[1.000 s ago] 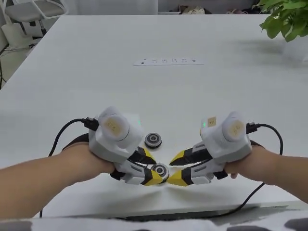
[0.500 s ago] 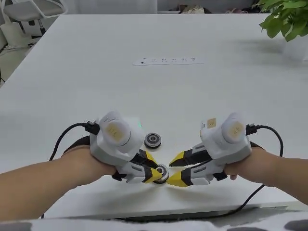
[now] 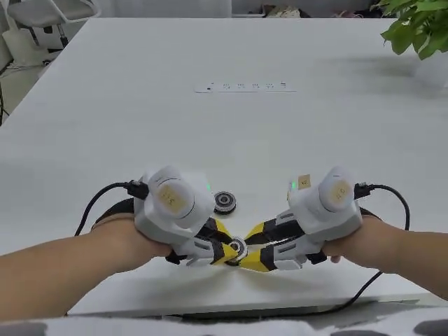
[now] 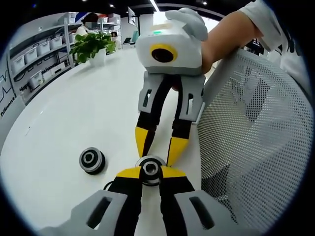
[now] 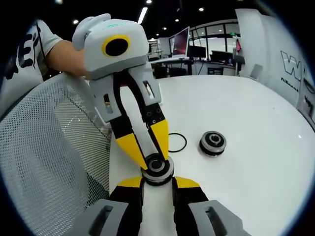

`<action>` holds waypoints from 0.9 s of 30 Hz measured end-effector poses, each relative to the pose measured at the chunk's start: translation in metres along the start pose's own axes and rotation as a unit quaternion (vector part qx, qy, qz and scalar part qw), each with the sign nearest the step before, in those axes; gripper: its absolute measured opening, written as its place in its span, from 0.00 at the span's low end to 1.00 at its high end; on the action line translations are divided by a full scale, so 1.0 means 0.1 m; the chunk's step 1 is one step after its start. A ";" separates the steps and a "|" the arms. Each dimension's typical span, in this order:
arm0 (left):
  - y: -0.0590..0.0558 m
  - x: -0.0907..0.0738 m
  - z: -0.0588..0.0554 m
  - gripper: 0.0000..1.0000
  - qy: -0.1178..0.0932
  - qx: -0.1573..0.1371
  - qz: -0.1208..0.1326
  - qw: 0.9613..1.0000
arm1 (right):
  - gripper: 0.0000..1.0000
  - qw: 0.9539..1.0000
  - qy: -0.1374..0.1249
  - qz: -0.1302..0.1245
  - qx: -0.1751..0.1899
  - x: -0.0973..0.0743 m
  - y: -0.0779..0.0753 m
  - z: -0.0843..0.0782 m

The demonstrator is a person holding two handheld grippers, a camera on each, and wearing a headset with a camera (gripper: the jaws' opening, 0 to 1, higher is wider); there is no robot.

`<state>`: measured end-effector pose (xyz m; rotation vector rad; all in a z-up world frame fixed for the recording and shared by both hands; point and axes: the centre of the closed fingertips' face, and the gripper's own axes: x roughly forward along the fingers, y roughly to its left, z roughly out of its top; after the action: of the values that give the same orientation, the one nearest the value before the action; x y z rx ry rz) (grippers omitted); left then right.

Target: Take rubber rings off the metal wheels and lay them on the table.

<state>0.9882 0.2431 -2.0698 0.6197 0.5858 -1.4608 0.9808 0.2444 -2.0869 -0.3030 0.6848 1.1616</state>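
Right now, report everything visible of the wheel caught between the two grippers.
The wheel is small and round: a dark outer band, seemingly rubber, around a silvery metal face with a dark centre hole. It sits near the near edge of the table, its flat face turned up toward the head view. The left gripper clamps it in its yellow-tipped jaws. The right gripper meets its rim from the opposite side, grip uncertain.
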 end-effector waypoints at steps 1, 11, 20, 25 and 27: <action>0.00 0.00 0.00 0.08 -0.001 0.000 0.000 1.000 | 0.19 1.000 0.004 -0.002 -0.003 0.00 -0.01 -0.02; -0.01 0.00 0.01 0.08 -0.005 -0.004 0.006 1.000 | 0.14 1.000 0.006 -0.002 0.005 -0.02 -0.02 -0.05; -0.01 0.00 0.01 0.08 -0.007 -0.004 0.012 1.000 | 0.09 1.000 0.008 -0.005 0.019 -0.04 -0.02 -0.06; 0.00 0.00 0.01 0.08 -0.006 -0.003 0.012 1.000 | 0.00 1.000 0.009 -0.009 0.018 -0.06 -0.02 -0.07; 0.00 0.00 0.01 0.08 -0.005 -0.002 0.012 1.000 | 0.00 1.000 0.009 -0.009 0.020 -0.06 -0.02 -0.07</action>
<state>0.9879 0.2419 -2.0690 0.6147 0.5708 -1.4385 0.9789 0.2350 -2.0885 -0.2870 0.7191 1.1278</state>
